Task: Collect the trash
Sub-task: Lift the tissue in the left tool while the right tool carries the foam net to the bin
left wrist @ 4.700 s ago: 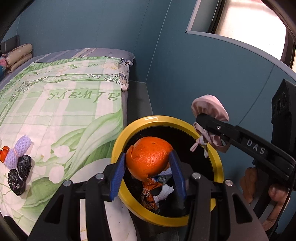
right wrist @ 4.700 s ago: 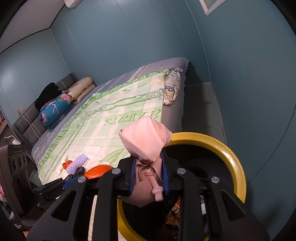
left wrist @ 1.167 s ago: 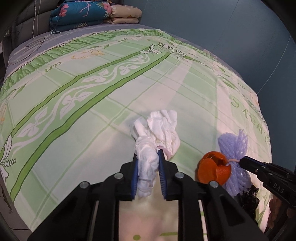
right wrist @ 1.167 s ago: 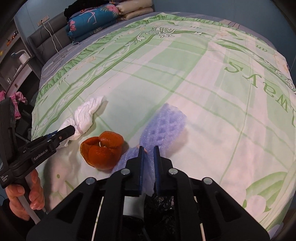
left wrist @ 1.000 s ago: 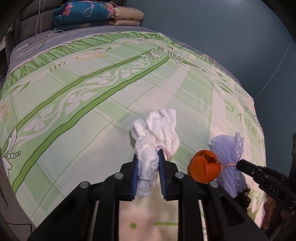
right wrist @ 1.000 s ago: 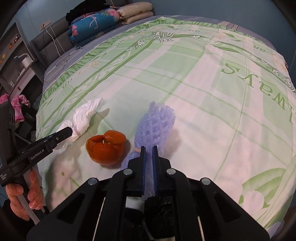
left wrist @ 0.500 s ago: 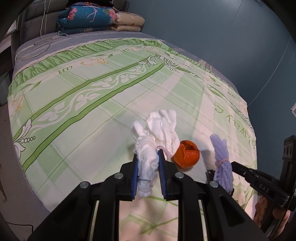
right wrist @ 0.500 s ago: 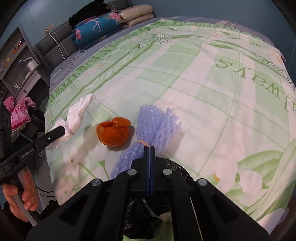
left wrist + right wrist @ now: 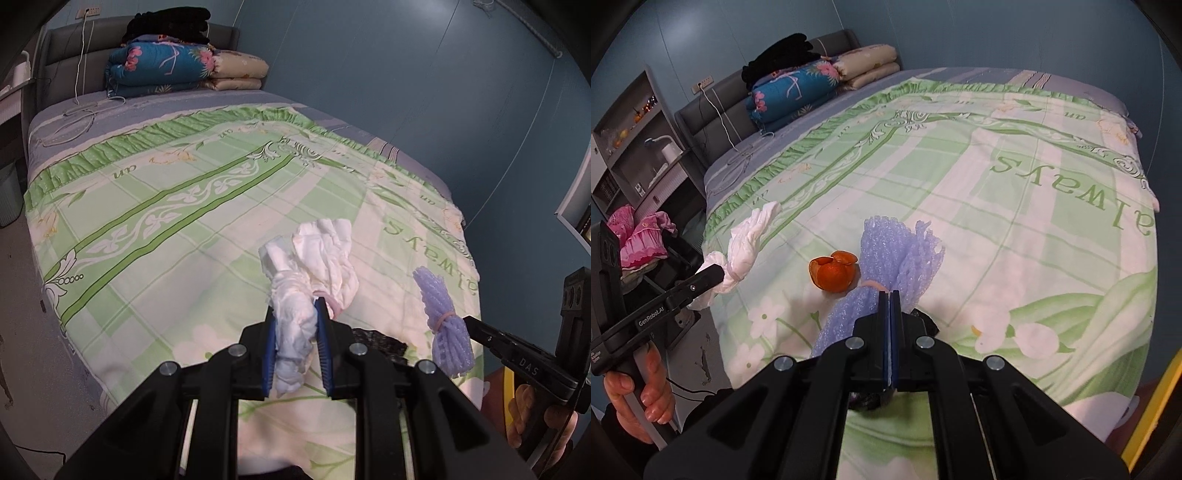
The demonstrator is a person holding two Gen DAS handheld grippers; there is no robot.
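Note:
My left gripper (image 9: 295, 343) is shut on a crumpled white tissue bundle (image 9: 314, 273) and holds it above the green patterned bedspread (image 9: 166, 206). In the right wrist view the tissue bundle (image 9: 746, 243) hangs at the left, lifted off the bed. My right gripper (image 9: 890, 332) is shut on a purple foam fruit net (image 9: 894, 258), which also shows at the right of the left wrist view (image 9: 445, 325). An orange peel (image 9: 833, 275) lies on the bed between them. A black plastic bag (image 9: 376, 341) lies on the bed just under the grippers.
The yellow rim of the trash bin (image 9: 1156, 402) shows at the lower right past the bed's edge. Folded quilts (image 9: 177, 70) are stacked at the headboard. A shelf unit (image 9: 635, 147) and pink clothes (image 9: 639, 240) stand left of the bed.
Both grippers have risen and pulled back from the bed with the tissue and the foam net lifted. The orange peel stays on the bedspread.

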